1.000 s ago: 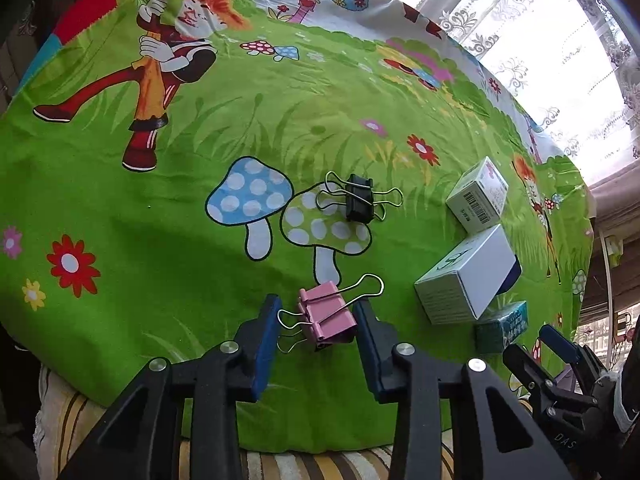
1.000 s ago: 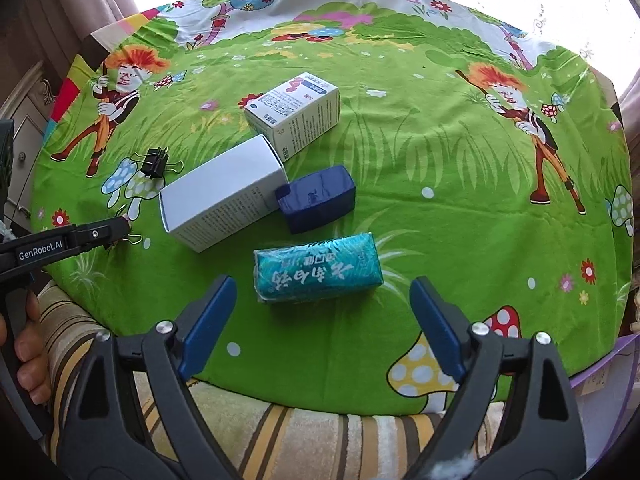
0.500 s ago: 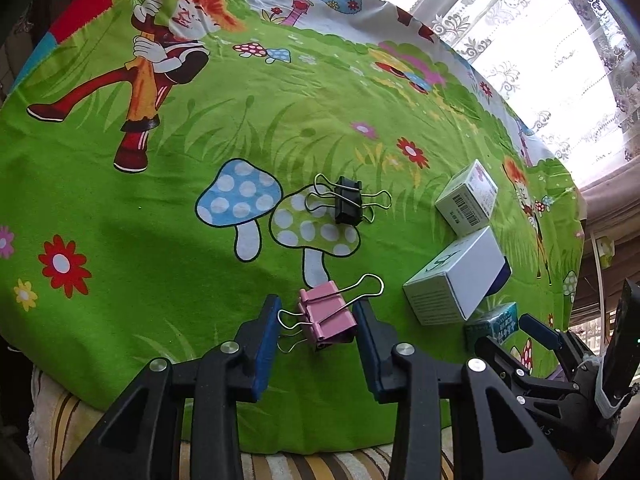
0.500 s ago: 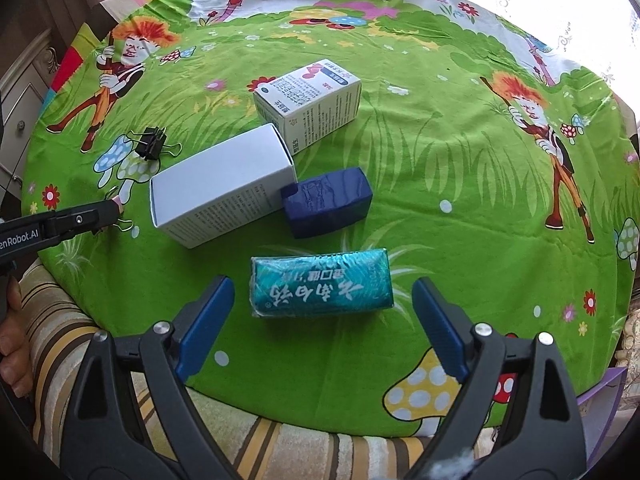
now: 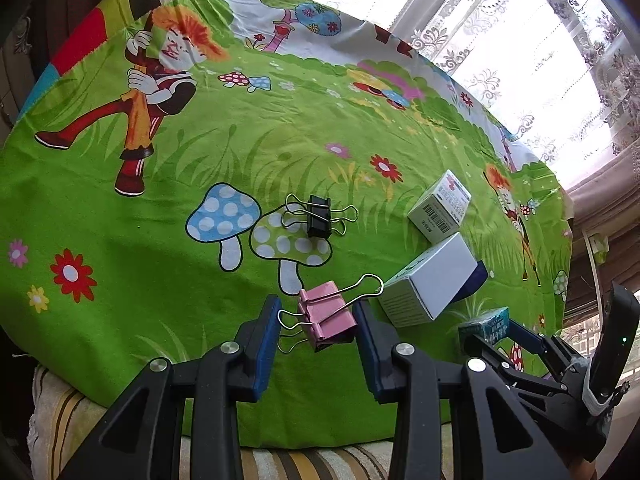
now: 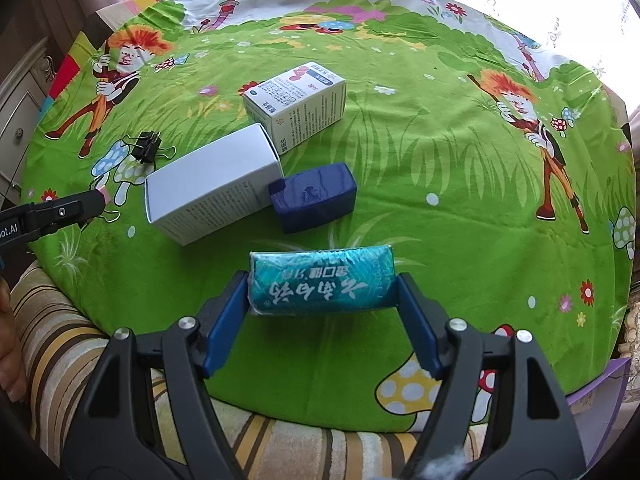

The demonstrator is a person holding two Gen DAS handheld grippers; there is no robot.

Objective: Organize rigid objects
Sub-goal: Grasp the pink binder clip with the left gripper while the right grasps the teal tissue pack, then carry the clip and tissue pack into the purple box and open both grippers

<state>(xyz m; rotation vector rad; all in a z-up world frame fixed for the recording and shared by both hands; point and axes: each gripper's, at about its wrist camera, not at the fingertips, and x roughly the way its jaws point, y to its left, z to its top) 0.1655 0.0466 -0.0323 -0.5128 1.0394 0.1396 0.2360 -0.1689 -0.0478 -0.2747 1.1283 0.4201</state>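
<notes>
My left gripper (image 5: 316, 316) is shut on a pink binder clip (image 5: 326, 316) and holds it near the table's front edge. My right gripper (image 6: 322, 294) is shut on a teal packet (image 6: 322, 280), its blue pads pressing both ends. A black binder clip (image 5: 319, 216) lies on a mushroom print; it also shows in the right wrist view (image 6: 146, 147). A plain white box (image 6: 212, 188), a dark blue block (image 6: 314, 196) and a printed white box (image 6: 298, 98) sit mid-table. The right gripper also shows in the left wrist view (image 5: 494, 330).
A round table with a green cartoon cloth (image 6: 440, 160) and a striped cloth (image 6: 60, 340) under its front edge. A window with lace curtains (image 5: 540, 40) is behind. A cabinet (image 6: 16, 112) stands at the left.
My right gripper moved forward and closed on the teal packet. My left gripper keeps hold of the pink clip and has shifted slightly.
</notes>
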